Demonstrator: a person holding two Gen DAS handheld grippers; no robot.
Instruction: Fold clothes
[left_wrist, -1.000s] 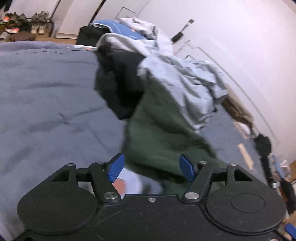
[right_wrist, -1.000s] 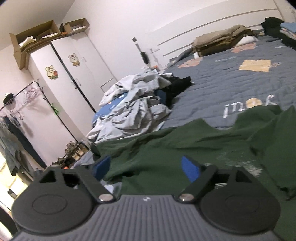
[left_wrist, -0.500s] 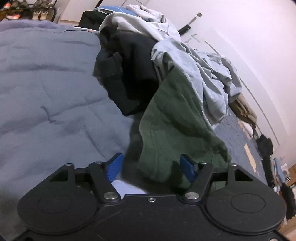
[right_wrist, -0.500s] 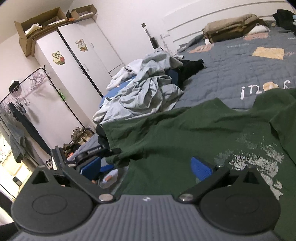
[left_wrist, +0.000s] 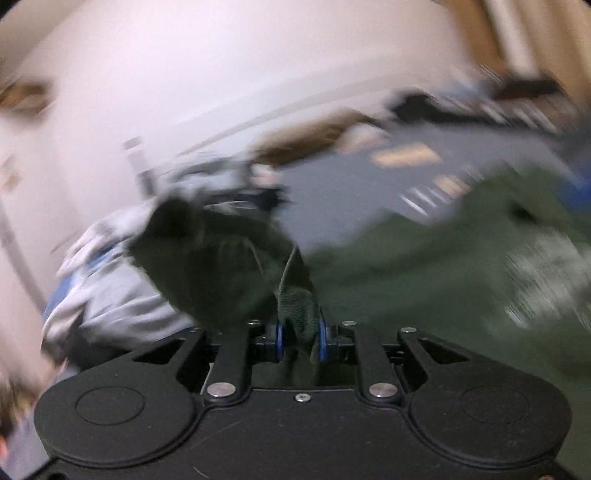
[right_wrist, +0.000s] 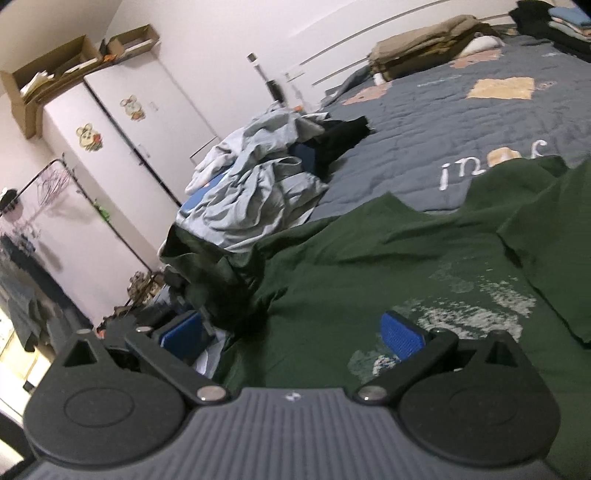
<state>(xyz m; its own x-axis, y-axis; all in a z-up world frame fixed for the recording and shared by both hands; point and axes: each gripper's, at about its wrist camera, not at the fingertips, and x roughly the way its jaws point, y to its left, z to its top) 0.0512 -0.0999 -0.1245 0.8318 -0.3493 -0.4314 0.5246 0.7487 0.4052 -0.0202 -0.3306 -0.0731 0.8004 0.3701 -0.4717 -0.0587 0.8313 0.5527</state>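
Note:
A dark green T-shirt with a faded white print lies spread on the grey quilted bed. The left wrist view is blurred by motion. In it my left gripper has its jaws closing, and the blue pads pinch a bunched edge of the green T-shirt, which rises in a fold ahead of them. My right gripper stands wide open just above the shirt's printed front, its blue pads far apart with nothing gripped.
A heap of grey, blue and black clothes lies beyond the shirt on the left. Folded beige bedding and a stack of folded clothes sit at the bed's far end. A white wardrobe and a clothes rack stand to the left.
My left gripper has rolled and swung sideways, and its jaws have closed on the green shirt's edge. My right gripper has sunk a little closer to the shirt and stays open.

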